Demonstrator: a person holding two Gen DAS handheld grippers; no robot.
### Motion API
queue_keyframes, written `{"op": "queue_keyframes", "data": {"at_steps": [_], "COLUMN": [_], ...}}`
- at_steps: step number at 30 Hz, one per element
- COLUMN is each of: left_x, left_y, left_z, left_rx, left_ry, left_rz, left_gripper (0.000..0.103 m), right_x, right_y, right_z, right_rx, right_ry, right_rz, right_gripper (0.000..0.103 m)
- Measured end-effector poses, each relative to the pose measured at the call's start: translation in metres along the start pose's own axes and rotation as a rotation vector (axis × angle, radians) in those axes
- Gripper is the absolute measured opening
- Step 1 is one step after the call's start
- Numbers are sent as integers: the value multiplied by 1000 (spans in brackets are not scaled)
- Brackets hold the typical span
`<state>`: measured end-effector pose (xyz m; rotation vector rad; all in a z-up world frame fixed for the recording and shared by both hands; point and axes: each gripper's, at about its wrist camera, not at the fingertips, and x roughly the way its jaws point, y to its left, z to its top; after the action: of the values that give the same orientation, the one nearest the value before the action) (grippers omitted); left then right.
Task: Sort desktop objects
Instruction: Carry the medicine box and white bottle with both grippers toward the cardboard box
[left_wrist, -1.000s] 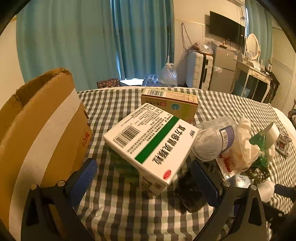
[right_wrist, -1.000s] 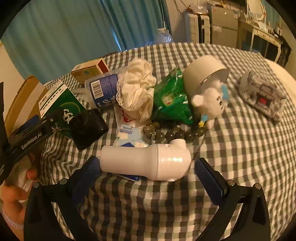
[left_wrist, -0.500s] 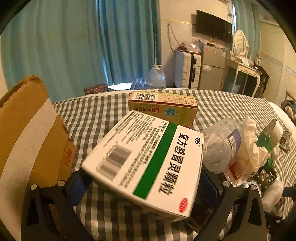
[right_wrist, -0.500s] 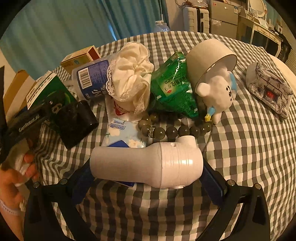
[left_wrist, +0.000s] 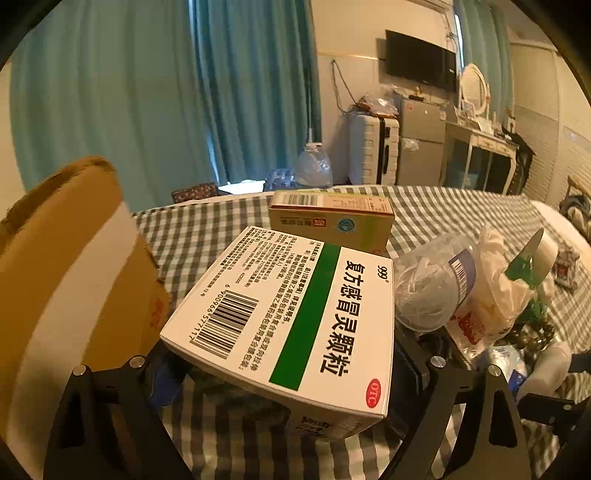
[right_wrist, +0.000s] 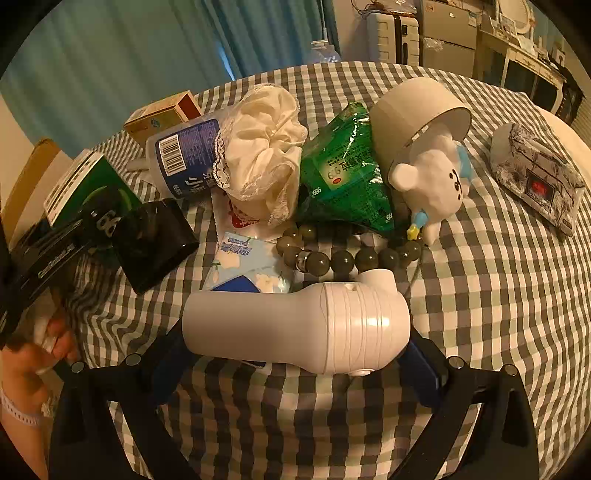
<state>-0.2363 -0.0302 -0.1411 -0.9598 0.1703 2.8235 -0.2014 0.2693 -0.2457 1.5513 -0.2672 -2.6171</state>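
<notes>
Black tongs, blue pads

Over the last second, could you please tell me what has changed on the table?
The left gripper has come up around the white medicine box, its jaws closing on it. The right gripper has sunk around the white handheld device, which lies between its jaws. The bead bracelet and bear figurine stayed put.

The medicine box hides both left tongs' pads, contact untellable

Both wrist views close, angled down, sharing green-striped box
</notes>
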Motion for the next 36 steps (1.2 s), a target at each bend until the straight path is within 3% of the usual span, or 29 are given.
{"op": "queue_keyframes", "data": {"at_steps": [9, 11, 16, 24, 36], "left_x": [-50, -65, -98, -167, -250], "left_y": [-7, -7, -11, -15, -10], "left_z": [14, 15, 27, 48, 49], "left_rx": [-13, -29, -46, -65, -83], "left_ry": [-9, -12, -13, -56, -92], "left_rz": [29, 15, 35, 47, 74], "left_gripper": [93, 93, 93, 93, 93], "right_x": [-40, -50, -97, -153, -235], "right_y": [10, 8, 16, 36, 76], "right_z": [-8, 12, -11, -16, -31], "right_rx": [-44, -50, -62, -59, -145], "right_ry": [-77, -93, -142, -206, -321], "right_rz": [-15, -6, 8, 70, 52], "right_gripper": [99, 99, 99, 99, 99]}}
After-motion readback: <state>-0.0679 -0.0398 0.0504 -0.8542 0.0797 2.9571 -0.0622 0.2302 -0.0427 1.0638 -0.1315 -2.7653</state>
